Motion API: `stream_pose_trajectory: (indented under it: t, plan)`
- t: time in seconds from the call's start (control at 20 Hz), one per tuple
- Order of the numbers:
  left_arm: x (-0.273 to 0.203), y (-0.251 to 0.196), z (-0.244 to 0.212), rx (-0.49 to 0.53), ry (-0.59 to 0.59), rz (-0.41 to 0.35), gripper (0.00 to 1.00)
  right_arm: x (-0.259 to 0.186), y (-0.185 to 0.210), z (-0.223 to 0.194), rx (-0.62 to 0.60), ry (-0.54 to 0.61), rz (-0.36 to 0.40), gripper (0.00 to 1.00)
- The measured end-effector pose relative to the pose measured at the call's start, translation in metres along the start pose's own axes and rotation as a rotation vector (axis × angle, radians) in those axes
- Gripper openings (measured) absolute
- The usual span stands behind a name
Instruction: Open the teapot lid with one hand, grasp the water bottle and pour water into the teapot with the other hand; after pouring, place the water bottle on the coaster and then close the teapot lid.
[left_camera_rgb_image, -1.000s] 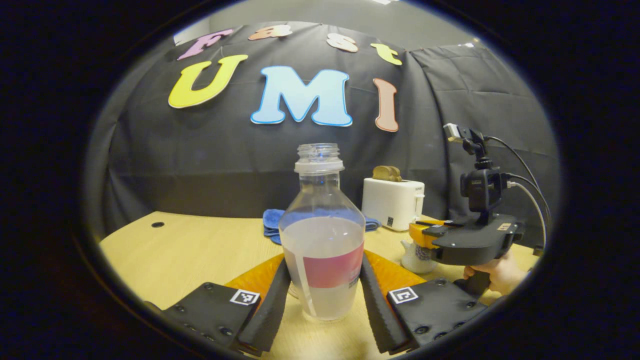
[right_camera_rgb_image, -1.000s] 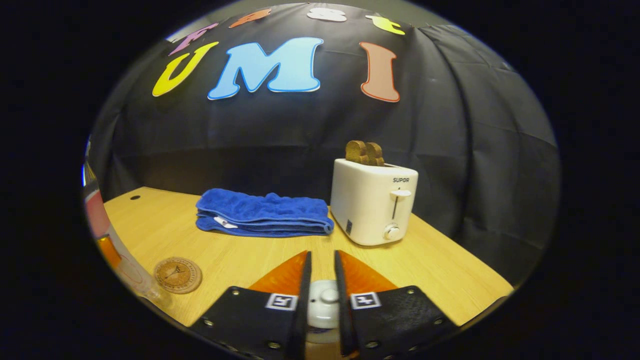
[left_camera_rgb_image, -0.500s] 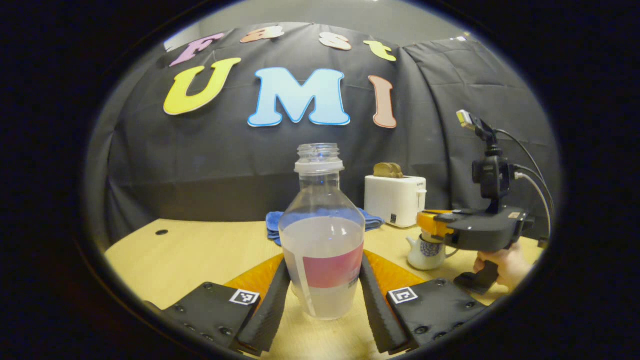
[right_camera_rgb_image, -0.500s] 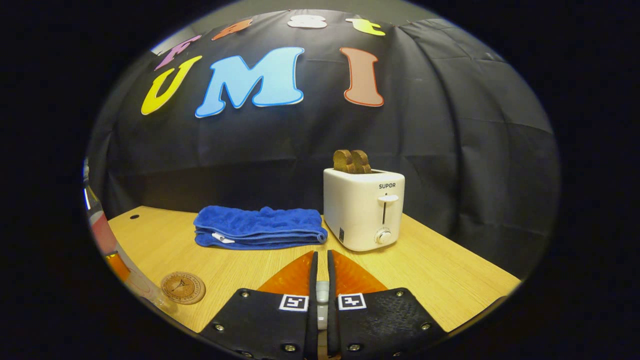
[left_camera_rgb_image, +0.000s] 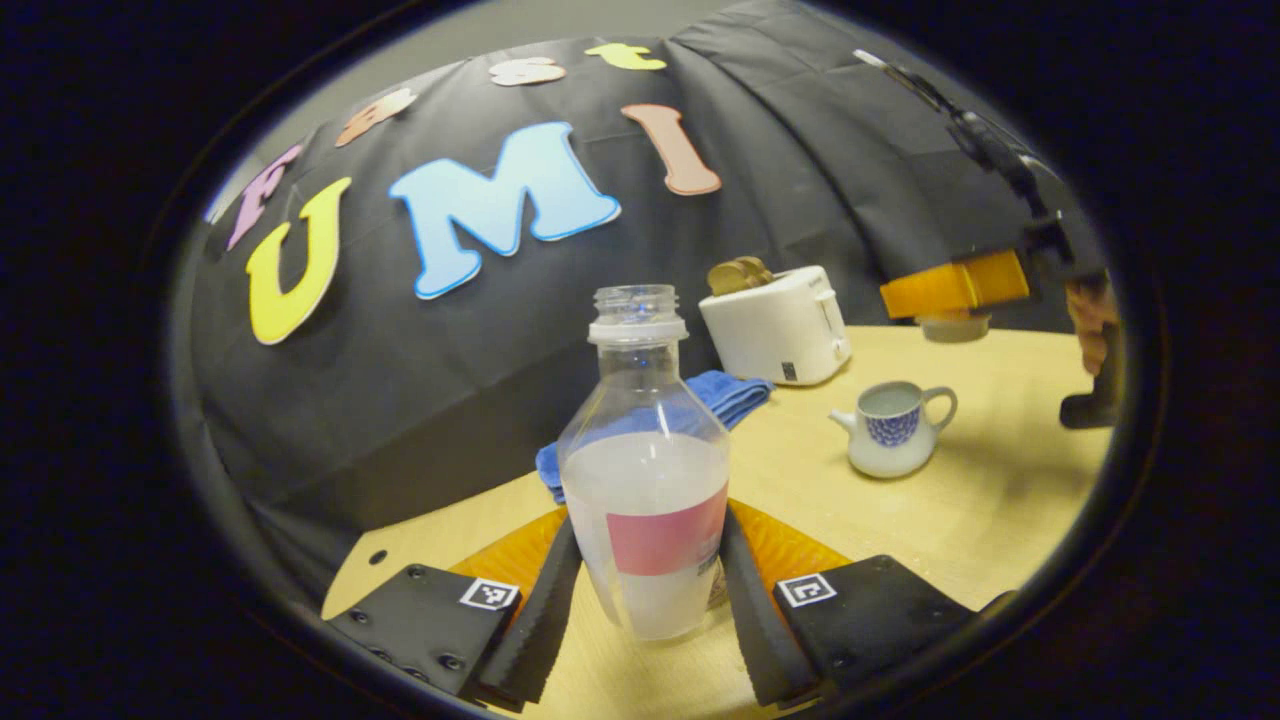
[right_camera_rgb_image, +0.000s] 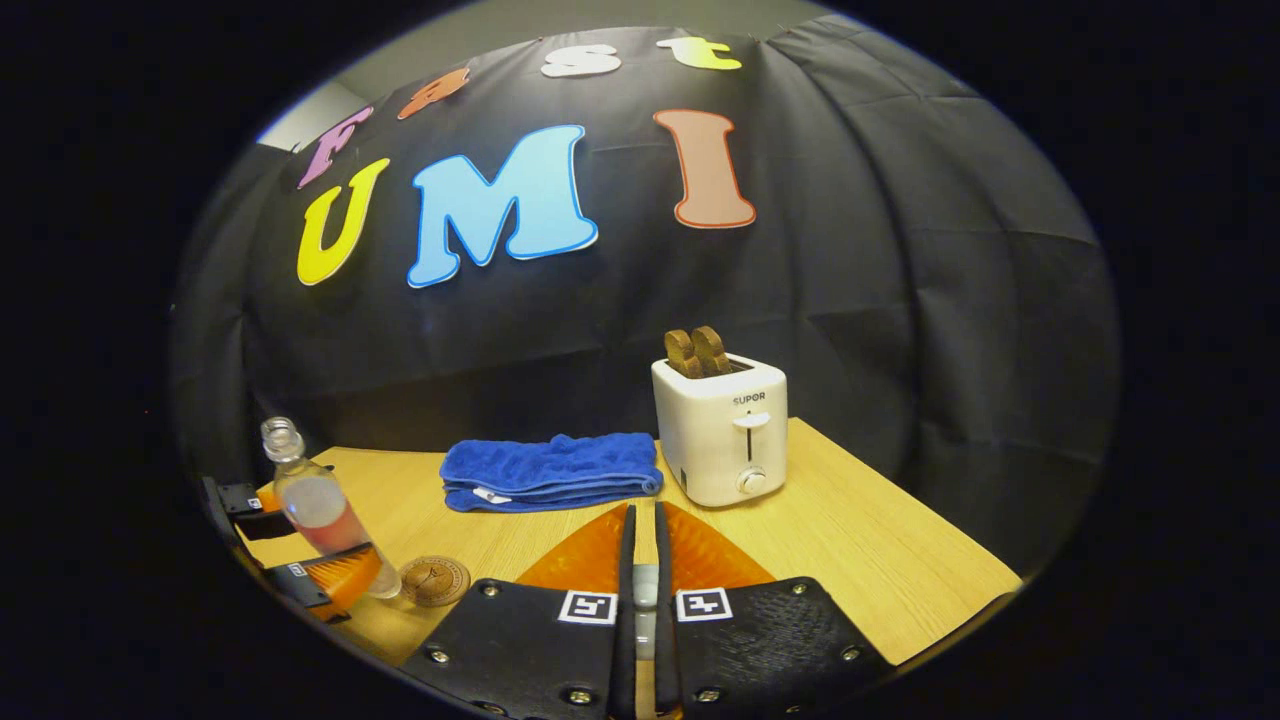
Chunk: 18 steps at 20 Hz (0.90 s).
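A: State of the left tool (left_camera_rgb_image: 645, 590)?

B: Clamped on the water bottle (left_camera_rgb_image: 645, 470), one ribbed finger (left_camera_rgb_image: 545, 610) pressed on each side of the lower body. The bottle is clear plastic, round-shouldered, uncapped with a threaded neck, part-filled with cloudy liquid and banded by a red label. In the right gripper view it leans at the left edge of the worktop (right_camera_rgb_image: 850, 560), its base just beside a round, cork-like coaster (right_camera_rgb_image: 434, 581).

A: The teapot?

B: The teapot (left_camera_rgb_image: 893, 428) stands upright on the pale wood-grain worktop with its mouth uncovered: small, glazed white ceramic with a blue pattern, curved spout and loop handle.

A: And the right tool (right_camera_rgb_image: 645, 600)?

B: Closed on the teapot lid (left_camera_rgb_image: 954, 326), a small white domed piece held in the air above and behind the pot; a pale sliver of it shows between the nearly touching fingers.

A: Other items?

B: A boxy white toaster (right_camera_rgb_image: 722, 430) with two brown slices, and a folded blue terry towel (right_camera_rgb_image: 552, 470) beside it.
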<state>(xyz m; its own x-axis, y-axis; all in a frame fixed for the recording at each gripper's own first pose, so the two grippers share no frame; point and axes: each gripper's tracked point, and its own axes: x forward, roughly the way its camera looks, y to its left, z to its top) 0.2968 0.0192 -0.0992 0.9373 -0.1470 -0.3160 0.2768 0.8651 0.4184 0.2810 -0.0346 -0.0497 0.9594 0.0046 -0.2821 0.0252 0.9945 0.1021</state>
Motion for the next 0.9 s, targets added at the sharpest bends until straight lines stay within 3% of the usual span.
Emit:
stream_pose_trajectory:
  t: [0.2,0.5,0.9]
  plan:
    - [0.025,-0.025,0.014,0.245,0.029,-0.031,0.85,-0.013,-0.051,0.005,-0.059,-0.013,-0.113,0.07]
    - [0.056,-0.049,0.020,0.535,0.067,-0.065,0.85,-0.024,-0.081,0.017,-0.048,-0.059,-0.189,0.07]
    - [0.080,-0.068,0.020,0.877,0.122,-0.094,0.84,-0.026,-0.082,0.016,-0.017,-0.072,-0.185,0.07]
